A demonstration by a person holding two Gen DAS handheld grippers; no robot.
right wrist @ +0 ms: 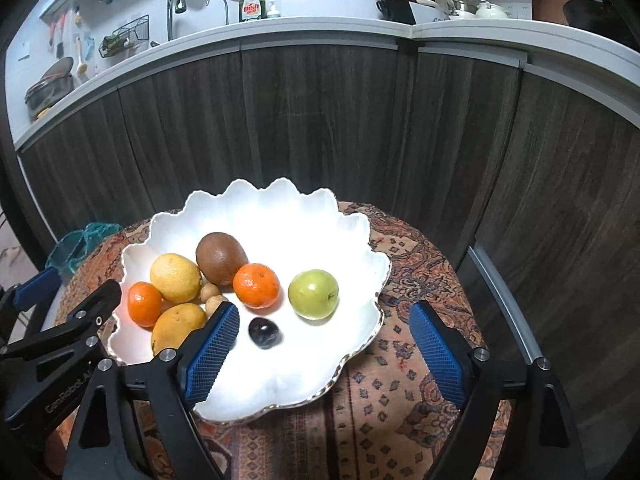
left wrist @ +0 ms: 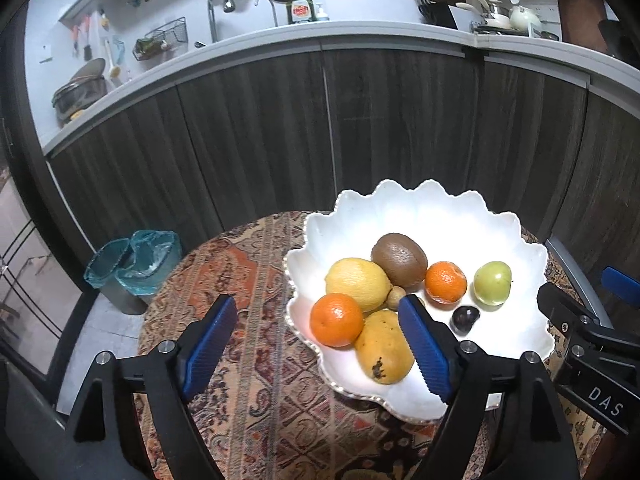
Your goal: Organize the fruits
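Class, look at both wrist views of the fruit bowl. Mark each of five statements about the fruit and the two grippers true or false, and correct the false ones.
1. All the fruit lies in the white scalloped bowl. True.
2. The left gripper holds the large orange mandarin. False: its fingers are open and grip nothing.
3. The round green apple touches the brown fuzzy kiwi. False: they lie apart, with the smaller orange mandarin between them.
4. The small dark plum lies apart from the other fruit. True.
5. The right gripper is shut. False: it is open.
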